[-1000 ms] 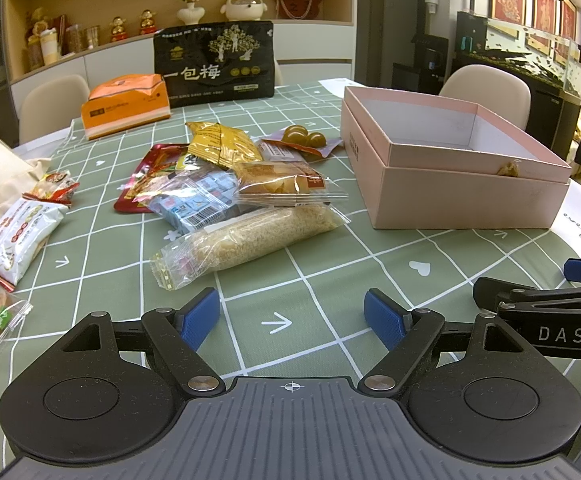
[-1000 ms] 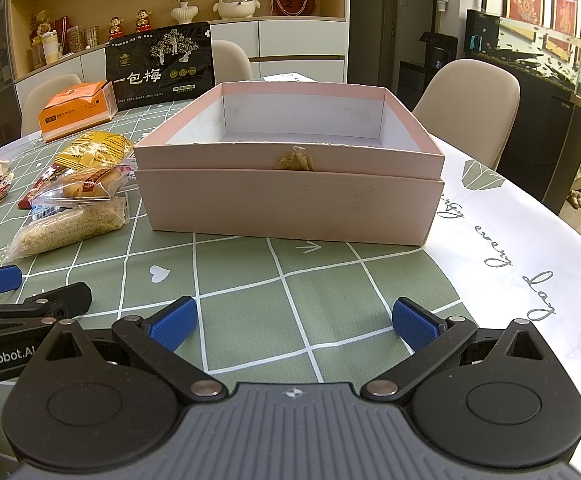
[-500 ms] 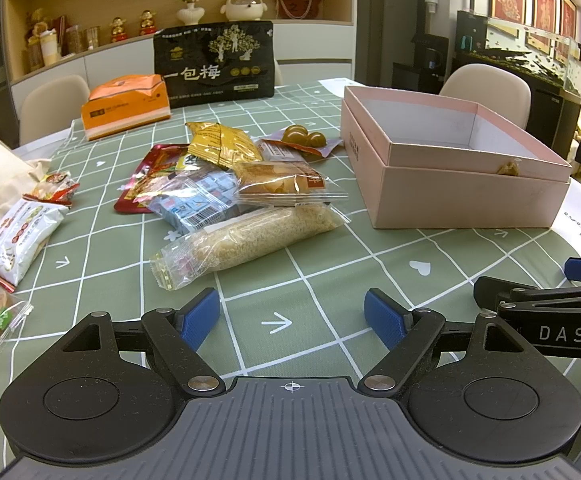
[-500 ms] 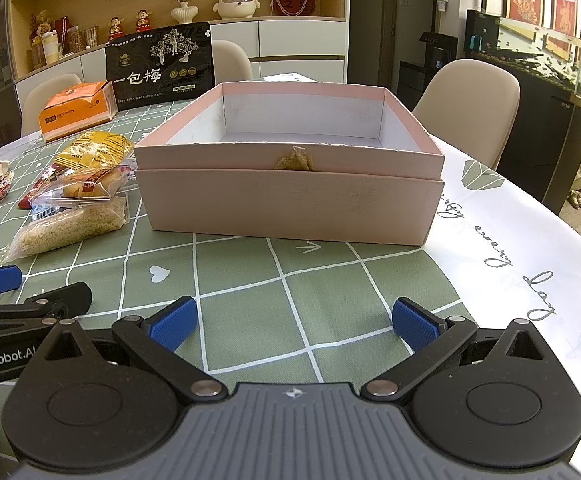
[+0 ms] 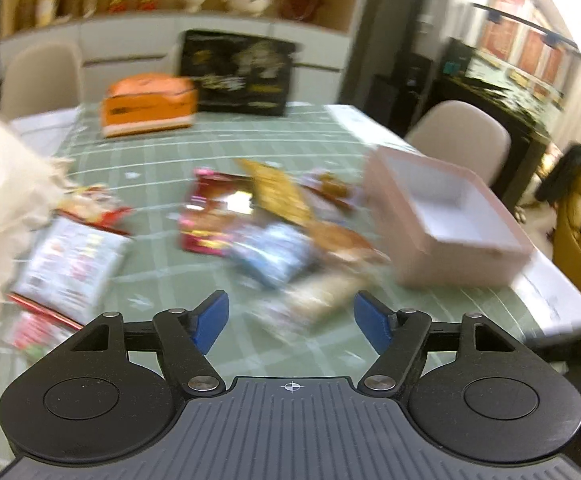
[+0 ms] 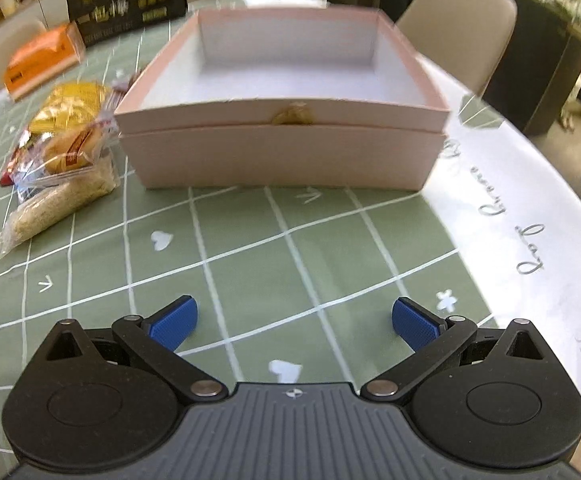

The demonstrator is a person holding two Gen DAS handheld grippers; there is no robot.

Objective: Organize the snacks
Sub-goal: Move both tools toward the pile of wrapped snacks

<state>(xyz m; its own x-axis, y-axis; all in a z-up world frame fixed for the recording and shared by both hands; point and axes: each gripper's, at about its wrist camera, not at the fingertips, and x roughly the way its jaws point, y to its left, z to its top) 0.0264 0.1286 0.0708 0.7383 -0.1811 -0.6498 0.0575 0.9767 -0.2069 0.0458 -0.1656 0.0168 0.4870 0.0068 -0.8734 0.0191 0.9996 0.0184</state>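
A pile of snack packets (image 5: 274,232) lies on the green checked tablecloth, blurred in the left wrist view. My left gripper (image 5: 290,320) hovers above the near end of the pile, its jaws closing with nothing between them. The clear rice-snack bag (image 5: 310,300) lies just beyond its fingertips. The pink box (image 6: 282,92) stands open with nothing inside, right of the pile. My right gripper (image 6: 294,322) is open over bare cloth in front of the box. The same rice-snack bag (image 6: 58,204) and a bread packet (image 6: 70,148) lie left of the box.
An orange tissue pack (image 5: 146,104) and a big black bag (image 5: 238,72) stand at the table's far side. A white snack packet (image 5: 70,268) and cream fabric (image 5: 6,184) lie at the left. Chairs ring the table. A person (image 5: 574,216) sits at the right.
My left gripper has risen and swung forward over the snack pile, its jaws narrower. My right gripper has tilted down, so the box's inside shows more.
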